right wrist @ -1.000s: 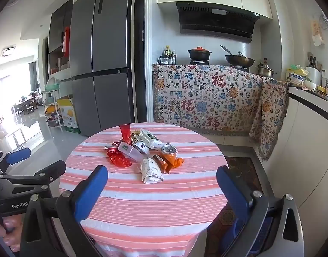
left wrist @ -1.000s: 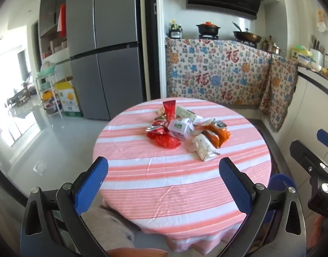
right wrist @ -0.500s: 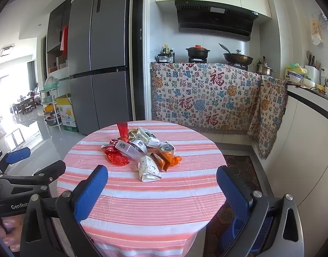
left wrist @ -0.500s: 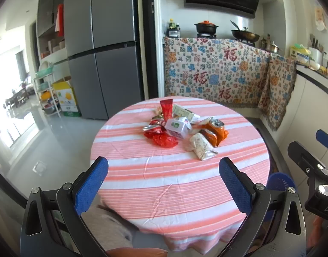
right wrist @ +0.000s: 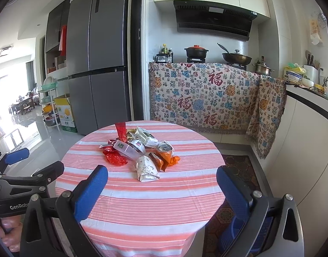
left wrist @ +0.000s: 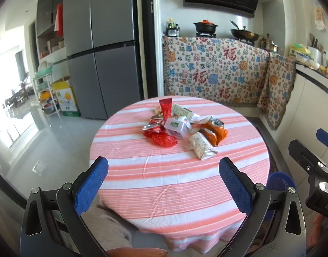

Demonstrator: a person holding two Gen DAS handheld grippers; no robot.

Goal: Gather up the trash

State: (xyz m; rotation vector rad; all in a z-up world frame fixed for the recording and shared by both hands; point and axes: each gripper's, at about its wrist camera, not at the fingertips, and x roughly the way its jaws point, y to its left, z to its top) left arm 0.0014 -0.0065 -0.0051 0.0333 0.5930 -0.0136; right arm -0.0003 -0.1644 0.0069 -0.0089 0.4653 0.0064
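We held both grippers, left [left wrist: 164, 180] and right [right wrist: 161, 184], spread empty, short of the wrapper pile [left wrist: 181, 128], judging the nearest white packet [right wrist: 146, 169] the easiest first grasp.

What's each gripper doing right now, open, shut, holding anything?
Left gripper: open, holding nothing, short of the trash pile.
Right gripper: open, holding nothing, also short of it.

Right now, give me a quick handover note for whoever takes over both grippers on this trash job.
Left gripper: jaws open, empty, short of the table.
Right gripper: jaws open, empty, also short of it.
Trash pile sits mid-table: red wrappers, white packet, orange can, small cartons.
Blue basket stands on the floor at the table's right.
Done: nothing collected.
Left: the whole pile.
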